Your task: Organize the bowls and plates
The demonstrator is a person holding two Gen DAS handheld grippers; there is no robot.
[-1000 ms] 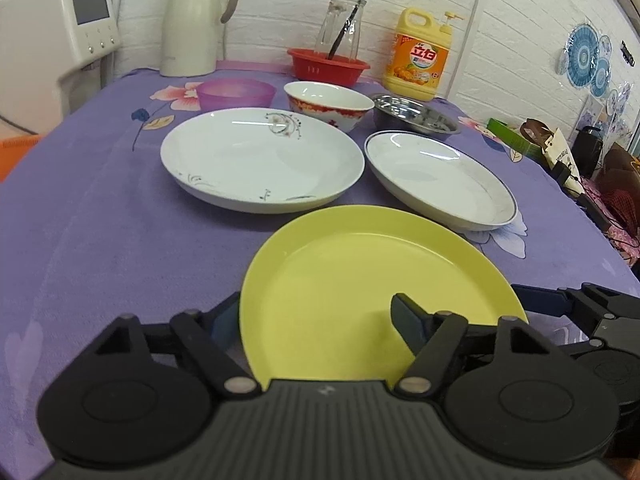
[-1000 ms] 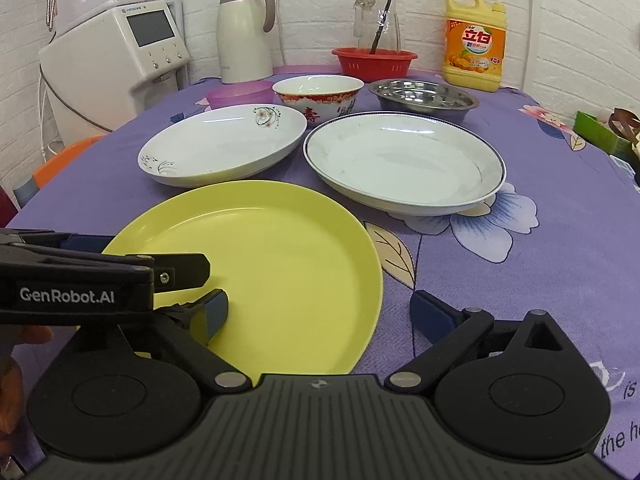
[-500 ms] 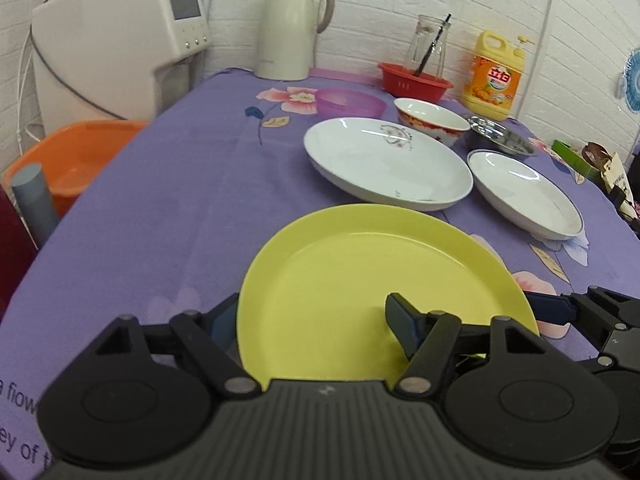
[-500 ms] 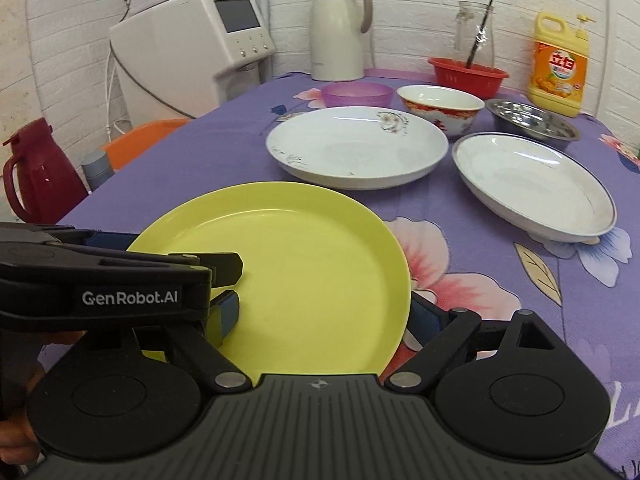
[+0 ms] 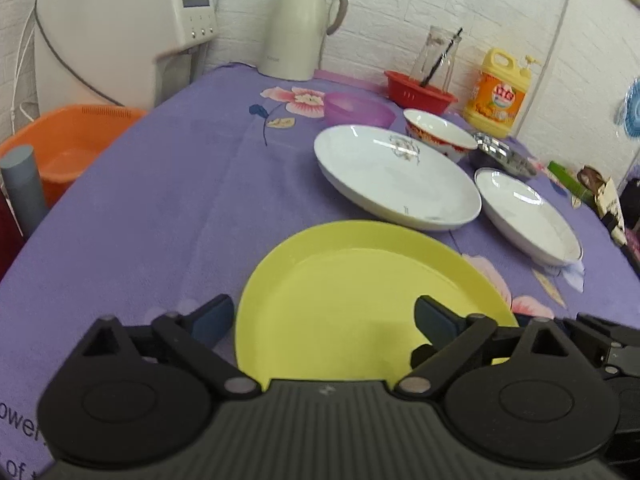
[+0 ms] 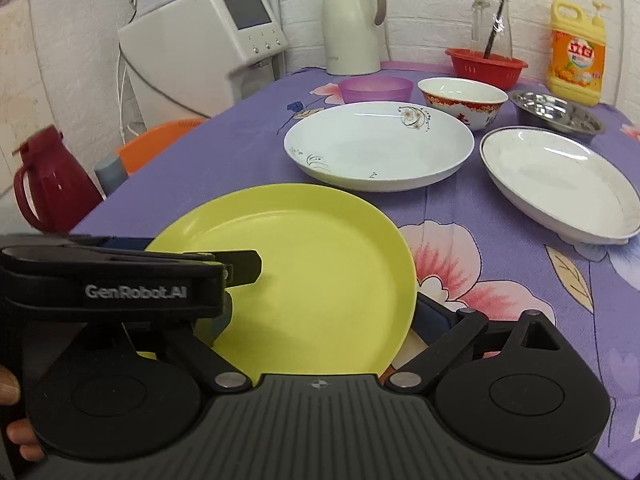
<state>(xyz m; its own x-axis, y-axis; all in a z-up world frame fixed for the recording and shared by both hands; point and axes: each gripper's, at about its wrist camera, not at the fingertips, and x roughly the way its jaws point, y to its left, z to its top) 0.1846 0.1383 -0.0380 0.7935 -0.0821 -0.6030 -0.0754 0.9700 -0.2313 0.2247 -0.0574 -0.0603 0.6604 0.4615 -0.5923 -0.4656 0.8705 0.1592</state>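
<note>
As the view swings left compared with a second ago, the water dispenser (image 5: pixel 120 28) and orange basin (image 5: pixel 68 140) now show, so the yellow plate (image 5: pixel 360 300) seems carried leftward, away from the floral plate (image 5: pixel 396 176) and rimmed plate (image 5: pixel 528 216). Left claw (image 5: pixel 324 316) straddles its rim, grip unclear. Right claw (image 6: pixel 324 312) likewise spans the plate; cannot tell if clamped. Stacking not yet done.

cream thermos jug (image 6: pixel 352 24) | yellow detergent bottle (image 6: pixel 576 54) | red maroon flask (image 6: pixel 50 184) | white appliance (image 6: pixel 196 48) | orange basin (image 5: pixel 74 140)
</note>
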